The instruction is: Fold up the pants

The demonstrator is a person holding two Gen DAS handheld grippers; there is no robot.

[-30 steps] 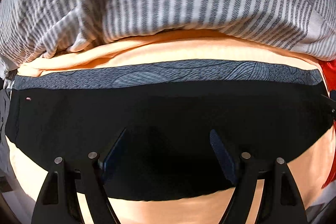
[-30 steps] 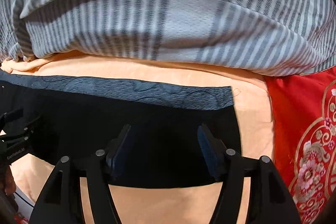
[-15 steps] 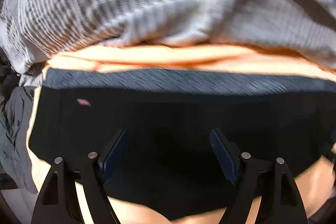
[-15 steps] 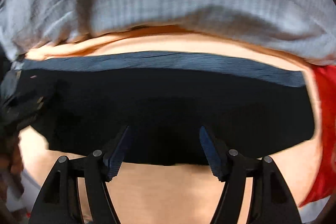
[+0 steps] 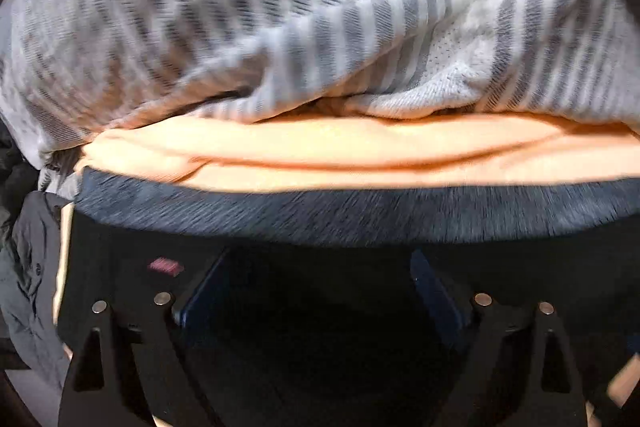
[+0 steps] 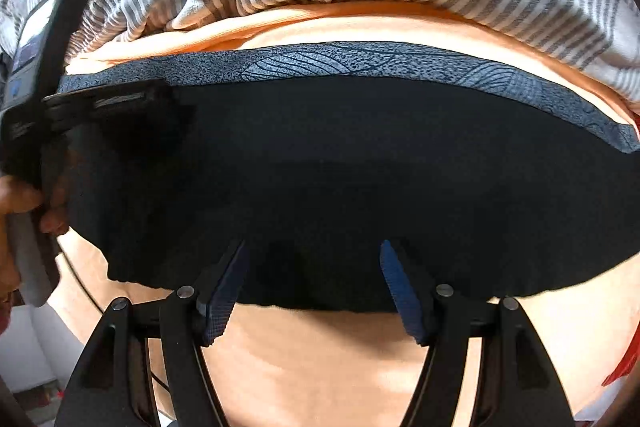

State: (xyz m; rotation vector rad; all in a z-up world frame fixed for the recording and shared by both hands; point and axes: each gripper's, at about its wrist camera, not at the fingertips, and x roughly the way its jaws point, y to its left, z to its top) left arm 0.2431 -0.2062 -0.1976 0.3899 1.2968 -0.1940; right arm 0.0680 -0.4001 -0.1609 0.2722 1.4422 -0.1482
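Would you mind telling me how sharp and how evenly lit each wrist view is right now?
Left wrist view: motion-smeared, the striped fabric and the pants waistband streaked; the left gripper sharper. Right wrist view: crisp, the waistband pattern legible, the pants' black cloth nearly featureless, fisheye bending the edges; the right gripper sharp.

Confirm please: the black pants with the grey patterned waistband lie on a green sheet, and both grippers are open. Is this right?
Not quite. The sheet under the black pants with the grey patterned waistband is orange, not green, as the right wrist view shows. Both the left gripper and the right gripper are open.
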